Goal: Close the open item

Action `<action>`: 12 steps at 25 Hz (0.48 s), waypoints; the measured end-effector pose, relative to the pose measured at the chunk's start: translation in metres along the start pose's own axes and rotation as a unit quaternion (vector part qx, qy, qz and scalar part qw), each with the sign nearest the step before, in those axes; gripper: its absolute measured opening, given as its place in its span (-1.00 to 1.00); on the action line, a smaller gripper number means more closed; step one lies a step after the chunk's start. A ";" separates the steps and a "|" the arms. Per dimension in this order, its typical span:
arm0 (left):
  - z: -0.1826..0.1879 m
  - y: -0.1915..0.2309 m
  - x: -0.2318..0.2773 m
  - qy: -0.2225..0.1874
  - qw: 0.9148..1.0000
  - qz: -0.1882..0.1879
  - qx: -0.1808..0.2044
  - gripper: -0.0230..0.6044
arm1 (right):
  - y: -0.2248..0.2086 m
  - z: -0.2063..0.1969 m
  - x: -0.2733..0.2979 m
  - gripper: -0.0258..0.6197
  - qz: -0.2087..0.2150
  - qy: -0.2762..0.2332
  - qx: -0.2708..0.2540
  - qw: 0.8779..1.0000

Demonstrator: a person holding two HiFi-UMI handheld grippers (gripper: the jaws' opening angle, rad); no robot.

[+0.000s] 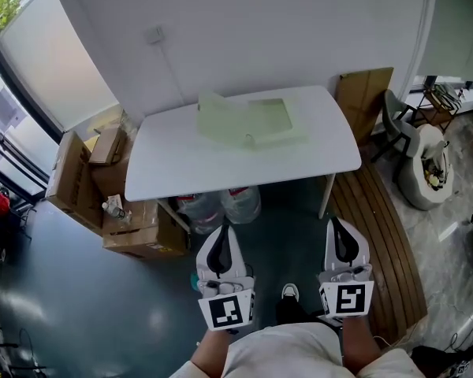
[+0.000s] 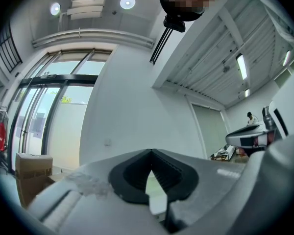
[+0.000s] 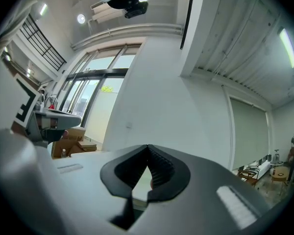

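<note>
Left gripper point(image 1: 222, 236) and right gripper point(image 1: 340, 228): fingers closed together, empty, held low near the person's body. Pale green open container point(image 1: 248, 120) lies mid-bench point(image 1: 165, 172), well apart from both grippers.

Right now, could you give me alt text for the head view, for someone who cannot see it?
A pale green open box lies on a white table by a white wall. Nearer the camera, the left gripper and right gripper hang short of the table, jaws together, holding nothing.
</note>
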State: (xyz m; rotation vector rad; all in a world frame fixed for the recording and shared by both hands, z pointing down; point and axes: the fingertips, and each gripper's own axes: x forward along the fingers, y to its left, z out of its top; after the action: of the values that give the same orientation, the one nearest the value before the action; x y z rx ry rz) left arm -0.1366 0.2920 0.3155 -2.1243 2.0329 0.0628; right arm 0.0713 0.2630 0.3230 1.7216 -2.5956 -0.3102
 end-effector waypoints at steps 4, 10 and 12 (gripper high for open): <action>-0.002 -0.009 0.029 0.003 1.000 0.006 -0.005 -0.92 | -0.017 -0.005 0.030 -0.92 0.008 -0.005 0.001 1.000; -0.007 -0.019 0.064 0.004 1.000 0.018 -0.002 -0.92 | -0.045 -0.014 0.058 -0.92 0.017 -0.006 0.018 1.000; -0.010 -0.023 0.078 0.005 1.000 0.023 -0.008 -0.92 | -0.055 -0.018 0.067 -0.92 0.017 -0.007 0.016 1.000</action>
State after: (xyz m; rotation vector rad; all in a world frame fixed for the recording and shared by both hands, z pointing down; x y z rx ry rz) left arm -0.1112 0.2143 0.3147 -2.0910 2.0936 0.0754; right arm 0.0971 0.1781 0.3241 1.6900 -2.6497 -0.2822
